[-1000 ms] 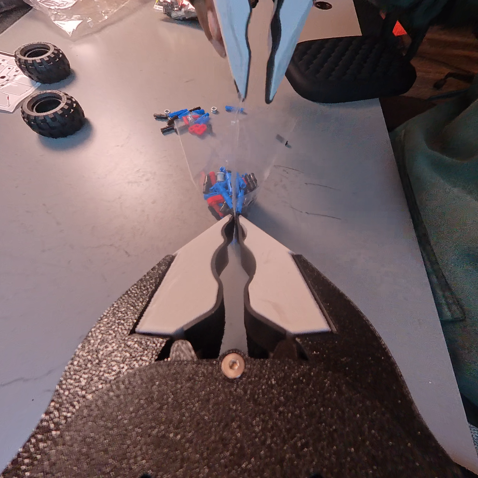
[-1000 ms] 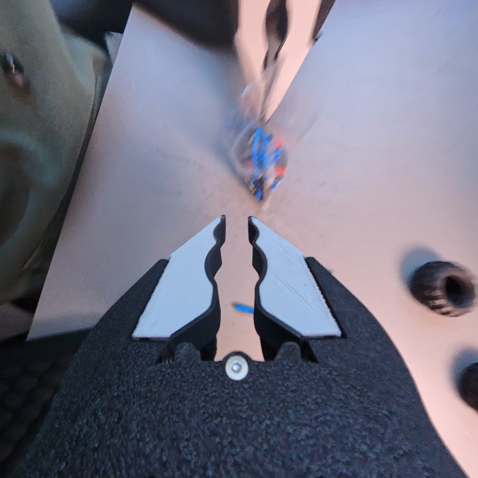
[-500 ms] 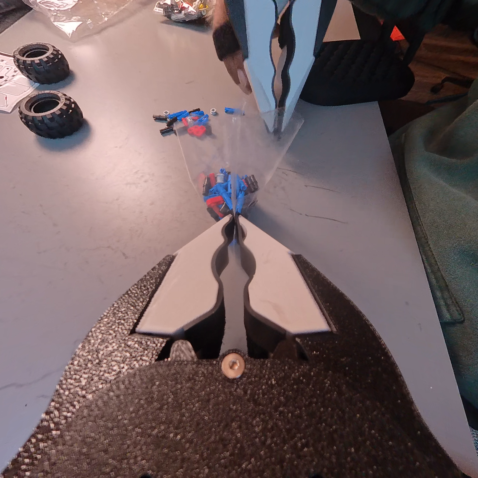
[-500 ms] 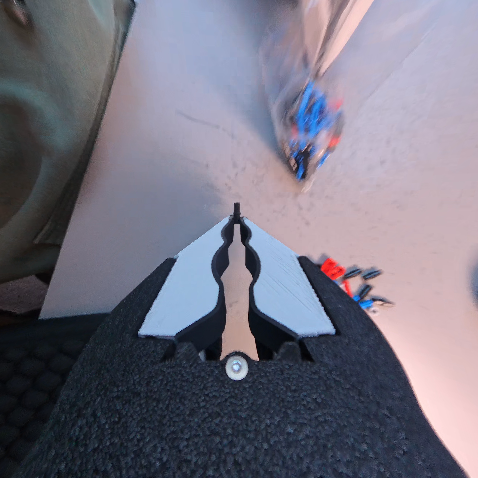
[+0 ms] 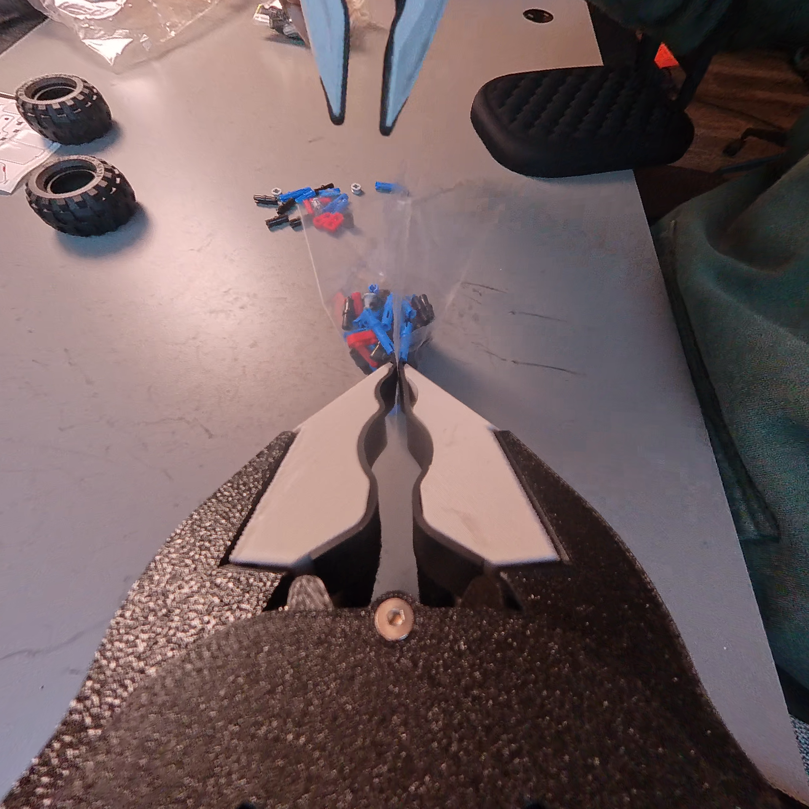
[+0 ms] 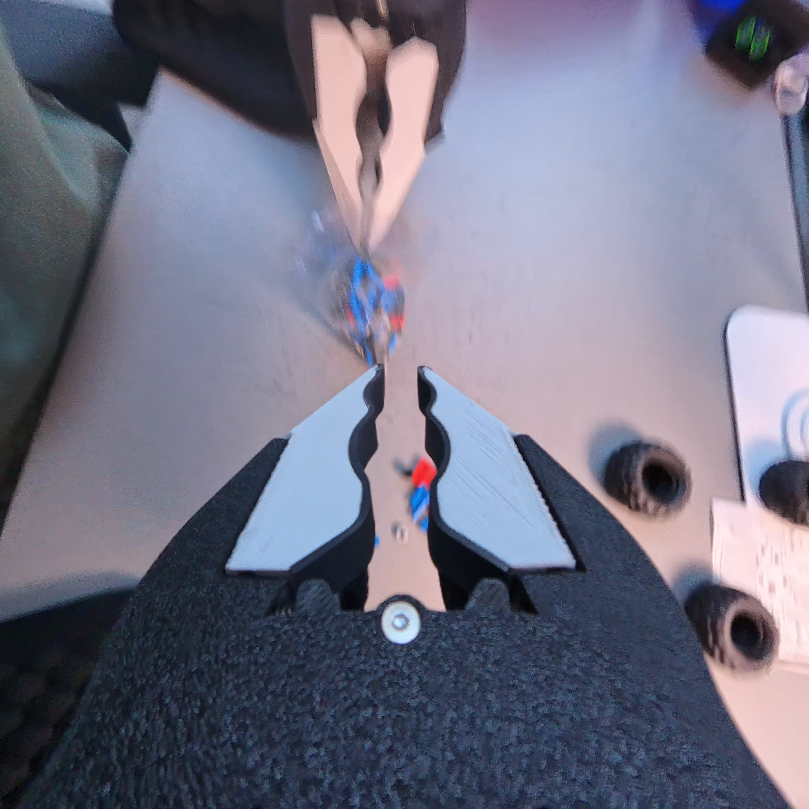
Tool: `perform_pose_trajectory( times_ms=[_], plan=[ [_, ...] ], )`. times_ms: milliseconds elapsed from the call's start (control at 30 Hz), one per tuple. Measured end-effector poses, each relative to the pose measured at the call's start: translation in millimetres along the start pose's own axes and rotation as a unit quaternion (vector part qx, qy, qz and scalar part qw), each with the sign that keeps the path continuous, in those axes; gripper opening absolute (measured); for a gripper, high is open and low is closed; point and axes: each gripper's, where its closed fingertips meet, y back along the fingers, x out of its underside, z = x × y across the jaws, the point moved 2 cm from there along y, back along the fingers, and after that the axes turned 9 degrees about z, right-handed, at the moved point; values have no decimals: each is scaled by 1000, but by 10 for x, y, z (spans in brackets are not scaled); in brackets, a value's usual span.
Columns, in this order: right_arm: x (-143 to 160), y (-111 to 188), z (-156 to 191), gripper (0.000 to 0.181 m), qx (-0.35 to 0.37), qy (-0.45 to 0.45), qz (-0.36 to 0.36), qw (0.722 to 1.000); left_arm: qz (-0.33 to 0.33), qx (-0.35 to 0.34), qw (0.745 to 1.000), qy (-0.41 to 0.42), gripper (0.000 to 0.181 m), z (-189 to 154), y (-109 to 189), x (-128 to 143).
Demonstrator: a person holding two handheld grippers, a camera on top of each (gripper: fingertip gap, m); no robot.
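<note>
The left tool (image 5: 397,372) pinched the clear bag of small toy pieces (image 5: 385,321) at picture middle, the right tool (image 6: 400,372) was apart and empty; a firm pinch would have helped.

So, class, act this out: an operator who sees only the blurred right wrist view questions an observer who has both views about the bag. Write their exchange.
Operator: Are the other tongs gripping the bag?
Observer: Yes. The left tongs are shut on the edge of the clear bag.
Operator: What is inside?
Observer: Small blue, red and black pieces, bunched at the end nearest those tongs.
Operator: Anything outside my picture?
Observer: Crumpled clear wrapping lies at the far left corner of the grey table.
</note>
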Motion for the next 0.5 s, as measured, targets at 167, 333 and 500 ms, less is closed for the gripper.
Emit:
perform_pose_trajectory(
  times_ms=[167,333,500],
  plan=[
    [944,-108,220,23,-40,-82,98,991,2,3,1000,-2,0,-29,-29,-11],
    [1121,-125,255,25,-31,-121,77,989,2,2,1000,1,0,-27,-60,-22],
    [1150,-148,211,9,-20,-124,69,990,1,-1,1000,4,0,-17,-62,-23]
  ],
)
